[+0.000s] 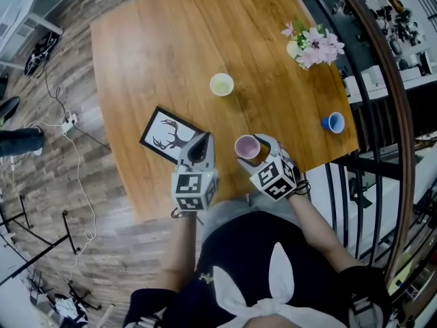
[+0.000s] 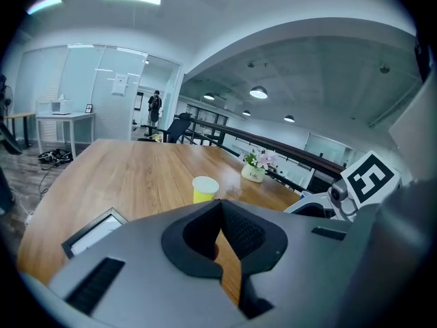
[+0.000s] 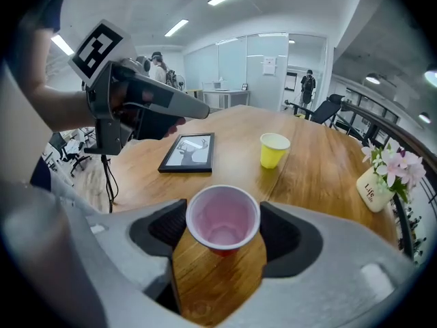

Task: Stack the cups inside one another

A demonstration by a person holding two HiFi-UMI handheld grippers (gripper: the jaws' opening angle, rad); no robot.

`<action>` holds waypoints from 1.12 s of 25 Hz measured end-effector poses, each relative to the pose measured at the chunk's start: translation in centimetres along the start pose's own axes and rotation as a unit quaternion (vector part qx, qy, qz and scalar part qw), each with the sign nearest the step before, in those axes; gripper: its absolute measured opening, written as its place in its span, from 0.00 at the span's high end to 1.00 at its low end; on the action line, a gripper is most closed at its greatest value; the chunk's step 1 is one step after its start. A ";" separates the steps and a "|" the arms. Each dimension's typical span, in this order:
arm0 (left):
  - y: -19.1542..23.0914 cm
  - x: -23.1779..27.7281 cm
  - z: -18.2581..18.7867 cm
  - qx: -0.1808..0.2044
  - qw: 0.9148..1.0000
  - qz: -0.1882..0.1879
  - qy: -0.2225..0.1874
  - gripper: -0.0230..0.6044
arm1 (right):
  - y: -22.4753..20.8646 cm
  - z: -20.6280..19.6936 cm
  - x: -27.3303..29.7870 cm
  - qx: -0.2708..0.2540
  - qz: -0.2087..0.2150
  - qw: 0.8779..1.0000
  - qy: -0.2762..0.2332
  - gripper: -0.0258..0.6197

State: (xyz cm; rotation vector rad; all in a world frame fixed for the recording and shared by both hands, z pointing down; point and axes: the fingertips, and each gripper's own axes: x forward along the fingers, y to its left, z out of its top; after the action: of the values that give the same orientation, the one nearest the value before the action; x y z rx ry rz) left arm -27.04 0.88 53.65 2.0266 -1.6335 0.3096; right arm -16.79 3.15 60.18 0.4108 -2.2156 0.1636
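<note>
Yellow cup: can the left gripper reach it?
Probably yes. Only bare wooden table lies between the left gripper and the yellow disposable cup; the black-framed deer picture sits off to one side. Its fingers are shut and empty, so they must open first.

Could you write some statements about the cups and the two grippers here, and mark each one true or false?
1. The right gripper holds the pink cup. True.
2. The left gripper holds the yellow cup. False: its jaws are shut on nothing, and that cup stands on the table.
3. The blue cup sits inside the yellow cup. False: it stands alone near the table edge.
4. A framed deer picture lies on the table. True.
</note>
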 end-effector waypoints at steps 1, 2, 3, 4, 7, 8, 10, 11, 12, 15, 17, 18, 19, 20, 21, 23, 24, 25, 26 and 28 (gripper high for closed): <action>0.0 0.0 0.1 -0.003 1.000 0.003 -0.001 0.94 | -0.3 0.2 -0.2 -0.002 0.000 1.000 -0.002 0.45; -0.1 0.0 0.3 -0.004 1.000 0.006 -0.002 0.94 | -0.5 0.5 -0.5 -0.004 0.000 1.000 -0.004 0.45; -0.2 0.1 0.4 -0.003 1.000 0.007 -0.003 0.94 | -0.8 0.8 -0.8 -0.006 0.000 1.000 -0.007 0.45; -0.4 0.2 0.5 -0.001 1.000 0.007 -0.003 0.94 | -1.1 1.0 -1.1 -0.007 -0.001 1.000 -0.011 0.45; -0.9 0.2 0.7 0.002 1.000 0.008 -0.006 0.94 | -2.0 2.1 -2.1 -0.006 -0.003 1.000 -0.027 0.45; -1.1 0.2 0.6 0.002 1.000 0.007 -0.005 0.94 | -2.2 2.4 -2.5 -0.005 -0.003 0.999 -0.033 0.45; -1.3 -0.1 0.9 0.000 1.000 0.012 -0.005 0.94 | -2.6 3.1 -3.4 -0.005 -0.006 0.999 -0.043 0.45; -1.4 -0.2 1.3 -0.001 1.000 0.015 -0.006 0.94 | -2.9 3.6 -3.8 -0.008 -0.008 0.999 -0.048 0.45; -1.5 -0.2 1.7 -0.001 1.000 0.018 -0.008 0.94 | -3.2 3.9 -4.2 -0.009 -0.010 0.998 -0.054 0.45; -1.9 -0.2 1.7 0.001 1.000 0.019 -0.008 0.94 | -4.0 4.9 -5.4 -0.014 -0.016 0.997 -0.070 0.45; -2.2 -0.4 2.0 0.003 1.000 0.021 -0.011 0.94 | -4.4 5.6 -6.1 -0.020 -0.020 0.996 -0.080 0.45; -2.5 -0.4 2.3 0.004 1.000 0.022 -0.014 0.94 | -4.5 5.9 -6.5 -0.022 -0.021 0.996 -0.086 0.45; -2.7 -0.4 2.5 0.007 1.000 0.022 -0.018 0.94 | -4.7 6.2 -6.8 -0.024 -0.021 0.995 -0.093 0.45; -3.1 -0.4 2.7 0.010 1.000 0.020 -0.022 0.94 | -4.8 6.5 -7.2 -0.027 -0.023 0.995 -0.098 0.45; -3.5 -0.4 2.9 0.016 0.999 0.018 -0.025 0.94 | -5.0 6.7 -7.6 -0.030 -0.025 0.994 -0.104 0.45; -4.4 -0.4 3.0 0.025 0.999 0.012 -0.028 0.94 | -5.4 7.2 -8.3 -0.035 -0.031 0.992 -0.114 0.45; -4.7 -0.4 3.1 0.027 0.999 0.010 -0.029 0.94 | -5.7 7.6 -8.7 -0.037 -0.035 0.991 -0.121 0.45; -5.0 -0.5 3.1 0.029 0.999 0.010 -0.030 0.94 | -5.8 8.0 -9.1 -0.037 -0.038 0.990 -0.130 0.45; -5.1 -0.6 3.2 0.029 0.999 0.010 -0.031 0.94 | -5.9 8.4 -9.6 -0.037 -0.039 0.989 -0.139 0.45; -5.4 -0.8 3.4 0.032 0.999 0.012 -0.033 0.94 | -6.0 8.9 -10.3 -0.033 -0.039 0.986 -0.156 0.45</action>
State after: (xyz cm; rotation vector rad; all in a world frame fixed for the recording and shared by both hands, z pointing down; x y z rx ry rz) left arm -22.49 0.51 49.08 2.0860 -1.7093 0.3094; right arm -15.30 -2.35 46.44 0.5152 -2.4982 -0.0182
